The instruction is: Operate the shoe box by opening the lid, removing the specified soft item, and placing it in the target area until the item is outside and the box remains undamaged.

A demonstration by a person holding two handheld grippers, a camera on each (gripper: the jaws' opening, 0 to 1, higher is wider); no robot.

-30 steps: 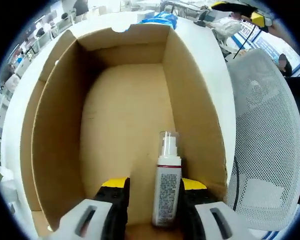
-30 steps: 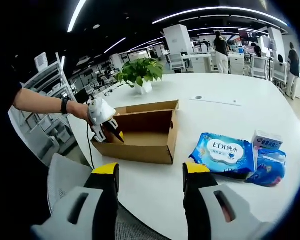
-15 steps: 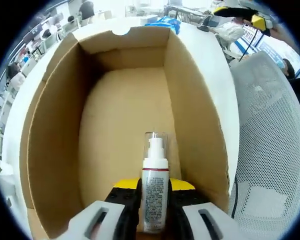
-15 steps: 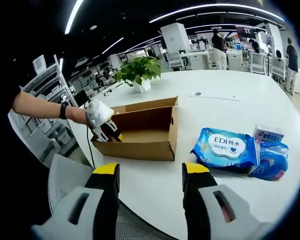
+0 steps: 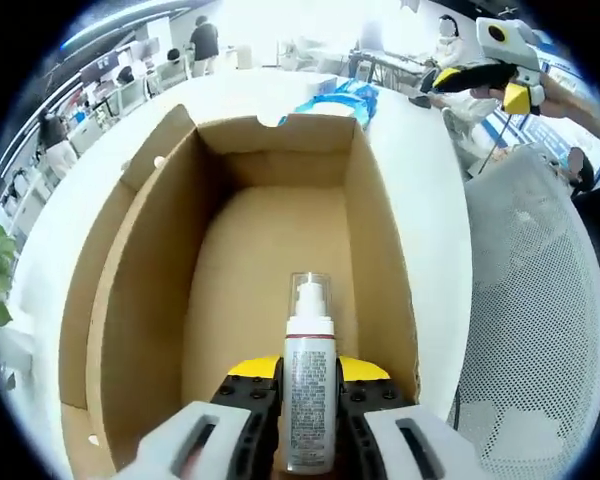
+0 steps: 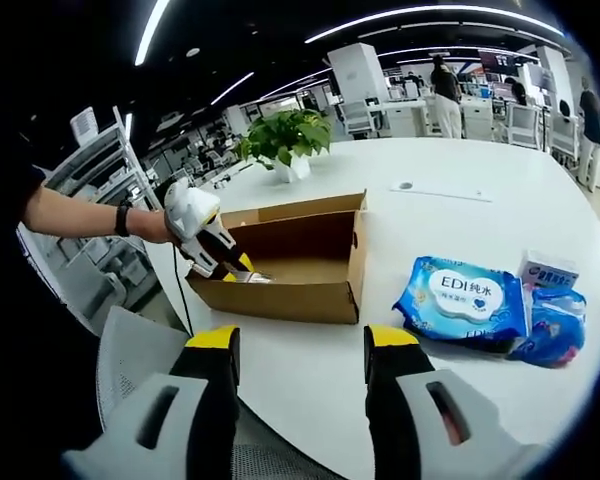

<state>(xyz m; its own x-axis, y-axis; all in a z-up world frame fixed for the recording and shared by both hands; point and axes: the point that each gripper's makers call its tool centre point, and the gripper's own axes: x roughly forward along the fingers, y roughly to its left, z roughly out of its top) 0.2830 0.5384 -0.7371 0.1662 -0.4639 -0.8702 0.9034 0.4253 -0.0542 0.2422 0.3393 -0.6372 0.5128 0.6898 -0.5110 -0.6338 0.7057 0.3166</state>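
The left gripper view looks steeply down from close above one short end of the open brown cardboard shoe box (image 5: 270, 260), facing along its length toward the far end wall; the box walls take up most of the picture, with the round white bench (image 5: 430, 200) showing beyond them. The right gripper view sits well back and low, off the bench's (image 6: 460, 210) edge, facing roughly level across it, with the box (image 6: 300, 265) small at mid-frame. Both views share the box, the bench and the blue wet-wipe pack (image 6: 460, 300), which shows past the box's far end in the left gripper view (image 5: 340, 98). Each view also catches the other tongs: right (image 5: 485, 65), left (image 6: 225, 262).
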